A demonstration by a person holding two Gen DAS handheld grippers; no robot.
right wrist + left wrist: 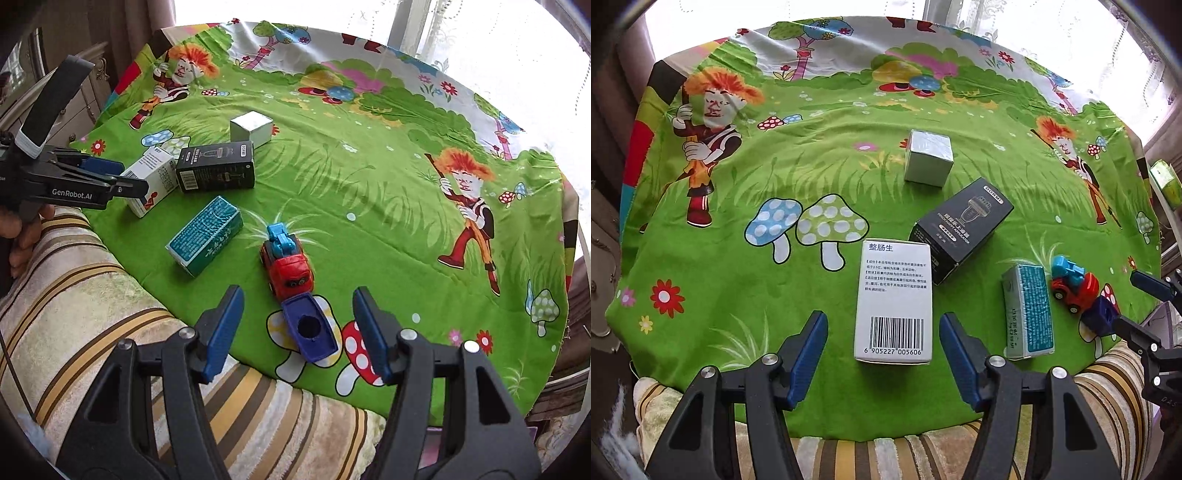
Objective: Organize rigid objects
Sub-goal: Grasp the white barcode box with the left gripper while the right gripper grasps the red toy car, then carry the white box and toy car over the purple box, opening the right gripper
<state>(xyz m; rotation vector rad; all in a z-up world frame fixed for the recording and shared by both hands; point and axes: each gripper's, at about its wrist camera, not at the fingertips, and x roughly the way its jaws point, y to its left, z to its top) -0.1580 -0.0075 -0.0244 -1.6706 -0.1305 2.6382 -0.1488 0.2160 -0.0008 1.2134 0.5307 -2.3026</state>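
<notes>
Green printed cloth (738,206), cartoon-patterned and slightly creased, covers the bench; a striped plush fabric (92,295) lies along its near edge. I hold my left gripper (882,358) tipped steeply down over a white cardboard medicine box with a barcode (894,299), which lies flat with its long axis running from 6 to 12 o'clock in the left wrist view, in line with the fingers (812,343). The fingers stand partly open on either side of the box's near end, clear of both long faces, and grip nothing. Closing across the short width is, I judge, what the coming move turns on, and this hand is plainly the nearer one.

At 1 o'clock from the white box lies a matt black carton with an appliance drawing (960,229), tilted and close to its far corner; a small silvery cube-shaped box (929,157) stands beyond, apart. A teal-and-white film-wrapped carton (1028,310) lies at 3 o'clock.

My right gripper (297,332) hovers with its fingers open and empty, straddling a dark blue plastic block with a round hole (312,328), which abuts a red and blue plastic toy truck (286,262) at 12 o'clock. All the boxes are stiff, flat-faced and easy to pinch.
</notes>
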